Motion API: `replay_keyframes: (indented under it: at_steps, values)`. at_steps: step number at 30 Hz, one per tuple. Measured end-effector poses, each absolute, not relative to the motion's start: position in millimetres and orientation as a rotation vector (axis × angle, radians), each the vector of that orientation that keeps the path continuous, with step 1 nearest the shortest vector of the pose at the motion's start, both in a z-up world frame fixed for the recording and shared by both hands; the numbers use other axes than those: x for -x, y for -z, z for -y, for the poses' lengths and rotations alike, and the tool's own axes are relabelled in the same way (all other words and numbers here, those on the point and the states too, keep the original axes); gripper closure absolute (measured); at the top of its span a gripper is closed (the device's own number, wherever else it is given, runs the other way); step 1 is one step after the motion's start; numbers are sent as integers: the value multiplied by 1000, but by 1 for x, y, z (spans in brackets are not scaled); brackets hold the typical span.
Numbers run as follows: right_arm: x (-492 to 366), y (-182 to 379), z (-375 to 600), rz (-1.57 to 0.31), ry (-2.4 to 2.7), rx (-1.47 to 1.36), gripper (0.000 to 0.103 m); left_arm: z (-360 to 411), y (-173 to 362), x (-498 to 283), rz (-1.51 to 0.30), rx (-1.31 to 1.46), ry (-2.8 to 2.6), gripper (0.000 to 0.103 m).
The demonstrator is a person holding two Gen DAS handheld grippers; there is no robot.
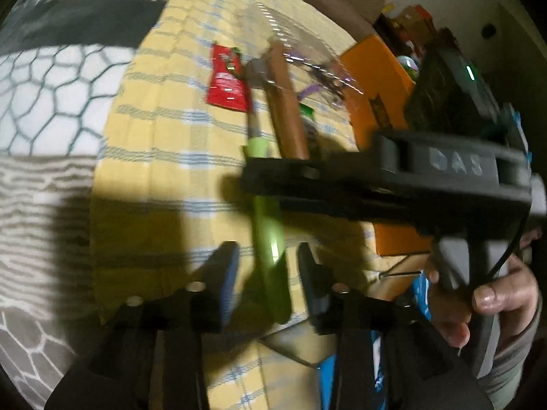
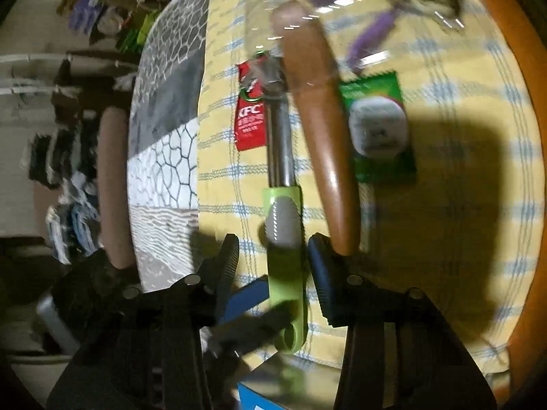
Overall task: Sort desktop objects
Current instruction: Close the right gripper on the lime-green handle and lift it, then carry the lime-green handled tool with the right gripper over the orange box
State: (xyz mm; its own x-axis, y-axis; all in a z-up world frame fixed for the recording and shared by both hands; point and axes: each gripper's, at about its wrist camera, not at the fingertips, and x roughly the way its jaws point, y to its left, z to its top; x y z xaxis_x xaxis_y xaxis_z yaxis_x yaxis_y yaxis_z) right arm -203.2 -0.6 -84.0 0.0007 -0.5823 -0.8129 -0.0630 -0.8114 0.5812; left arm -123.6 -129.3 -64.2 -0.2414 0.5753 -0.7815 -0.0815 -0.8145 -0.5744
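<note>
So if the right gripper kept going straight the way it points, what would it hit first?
Most likely the green-handled tool, whose handle already lies between the right gripper's open jaws; beneath it is the yellow checked cloth. Depth is hard to judge.

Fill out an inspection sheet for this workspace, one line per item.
Surface: yellow checked cloth on a grey patterned cover.
Job's things: green-handled tool, wooden handle, red sachet, green packet.
Clutter: orange box.
Grippers: left claw and right claw both straddle the green handle; contact unclear.
Cables: black cable by the hand.
Surroundings: dim, cluttered shelves.
</note>
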Motion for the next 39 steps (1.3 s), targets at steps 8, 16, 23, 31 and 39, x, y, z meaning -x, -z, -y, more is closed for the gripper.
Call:
replay_keyframes:
  at_steps: [8, 16, 23, 31, 39]
  values:
    - [196, 92, -7, 767, 1795, -1801, 76, 100, 60, 125, 506, 1547, -2082, 72]
    - [177, 82, -18, 1014, 1689, -1624, 78, 80, 26, 122, 432, 1416, -2086, 70]
    - [155, 29, -59, 1241, 1644, -1341, 80, 45, -32, 108, 329, 1225, -2102, 73]
    - [124, -42, -141, 1303, 1759, -1144, 80, -35, -107, 96, 106, 1113, -2024, 72]
    - [82, -58, -265, 1436, 1880, -1029, 80, -156, -135, 68, -184, 1106, -1858, 72]
